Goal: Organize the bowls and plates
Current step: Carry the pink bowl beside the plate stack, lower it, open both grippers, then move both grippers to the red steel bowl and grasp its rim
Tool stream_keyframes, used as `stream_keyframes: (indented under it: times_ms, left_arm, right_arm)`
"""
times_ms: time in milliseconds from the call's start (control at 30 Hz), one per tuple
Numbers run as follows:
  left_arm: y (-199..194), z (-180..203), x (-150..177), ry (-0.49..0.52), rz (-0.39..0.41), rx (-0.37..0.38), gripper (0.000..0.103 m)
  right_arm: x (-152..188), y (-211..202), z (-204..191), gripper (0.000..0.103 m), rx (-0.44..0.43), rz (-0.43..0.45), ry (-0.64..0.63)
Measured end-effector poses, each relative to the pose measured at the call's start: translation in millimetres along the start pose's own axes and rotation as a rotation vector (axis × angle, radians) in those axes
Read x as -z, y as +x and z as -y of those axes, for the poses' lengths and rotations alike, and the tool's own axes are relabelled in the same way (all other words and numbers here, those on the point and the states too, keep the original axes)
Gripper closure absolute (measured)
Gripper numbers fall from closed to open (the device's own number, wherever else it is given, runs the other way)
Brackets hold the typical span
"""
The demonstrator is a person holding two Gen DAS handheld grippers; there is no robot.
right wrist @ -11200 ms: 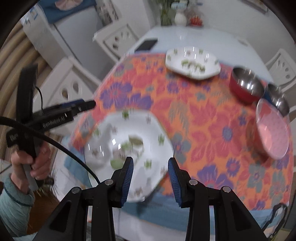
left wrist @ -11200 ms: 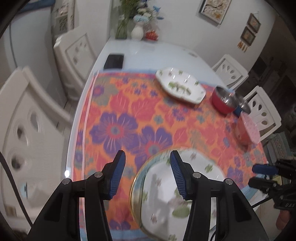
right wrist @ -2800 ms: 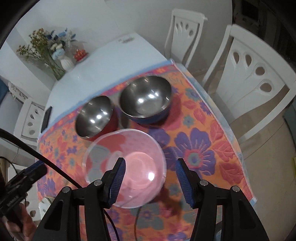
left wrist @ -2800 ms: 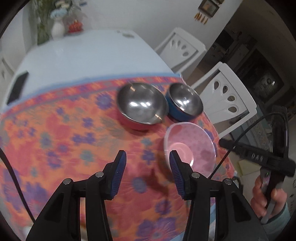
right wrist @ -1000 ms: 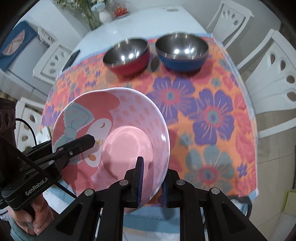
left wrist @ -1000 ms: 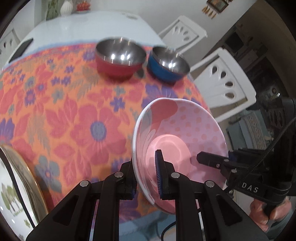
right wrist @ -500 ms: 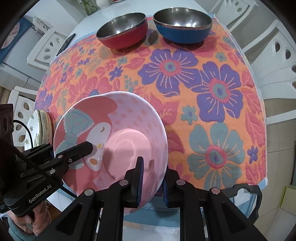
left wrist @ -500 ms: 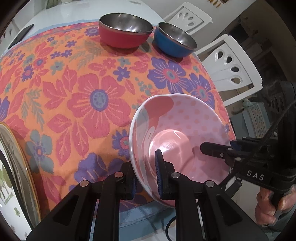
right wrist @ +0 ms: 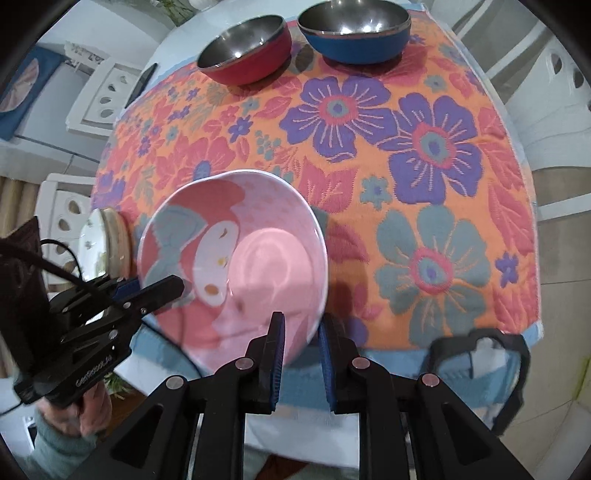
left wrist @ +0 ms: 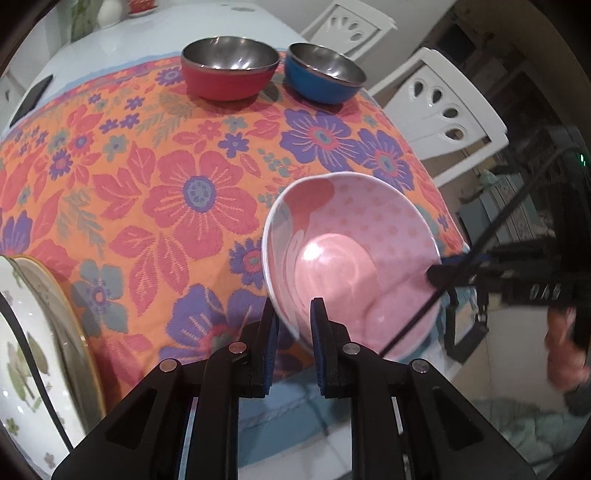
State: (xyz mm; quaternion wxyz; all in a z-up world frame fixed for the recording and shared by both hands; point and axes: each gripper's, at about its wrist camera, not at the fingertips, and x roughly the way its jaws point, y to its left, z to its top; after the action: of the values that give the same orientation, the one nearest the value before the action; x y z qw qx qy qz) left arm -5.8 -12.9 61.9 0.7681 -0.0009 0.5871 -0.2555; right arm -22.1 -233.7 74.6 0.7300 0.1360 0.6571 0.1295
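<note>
Both grippers hold one pink cartoon-print bowl (left wrist: 351,254) by opposite sides of its rim, tilted, near the table's front edge. My left gripper (left wrist: 292,325) is shut on its near rim. My right gripper (right wrist: 301,339) is shut on the other side of the bowl (right wrist: 236,266). A red bowl (left wrist: 229,70) and a blue bowl (left wrist: 325,74), both steel inside, stand side by side at the far end of the floral cloth. Stacked white plates (left wrist: 29,332) with green prints lie at the left.
The orange floral tablecloth (left wrist: 166,166) covers the near table. White chairs (left wrist: 443,110) stand to the right. A dark phone (left wrist: 31,99) lies on the bare table top at far left. A vase (left wrist: 109,13) stands at the far end.
The pink bowl, held by both grippers, has come lower and nearer the table's front edge. The red and blue bowls have not moved.
</note>
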Motion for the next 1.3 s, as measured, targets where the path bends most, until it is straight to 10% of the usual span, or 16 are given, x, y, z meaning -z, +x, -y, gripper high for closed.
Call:
stream_keyframes:
  times_ms: [400, 567, 900, 1000, 1300]
  left_arm:
    - [-57.8, -5.7, -29.7, 0.044, 0.125, -0.003, 0.088]
    - [-78.4, -29.4, -76.2, 0.035, 0.236, -0.114, 0.073]
    - [-53.1, -62.3, -186.3, 0.061, 0.243, -0.221, 0.059]
    - [-28.8, -67.6, -207.5, 0.073, 0.221, -0.183, 0.044]
    - [50.2, -113.5, -245.6, -0.035, 0.105, -0.001, 0.059]
  right_arm:
    - [-33.8, -69.3, -30.8, 0.084, -0.197, 0.188, -0.025]
    - [-73.5, -71.9, -40.1, 0.055, -0.248, 0.258, 0.047]
    - [-158.7, -28.9, -23.8, 0.055, -0.235, 0.278, 0.356]
    - [-177.2, -7.8, -14.2, 0.055, -0.199, 0.257, 0.434]
    - [-219.5, 32.2, -10.4, 0.055, -0.141, 0.208, 0.445]
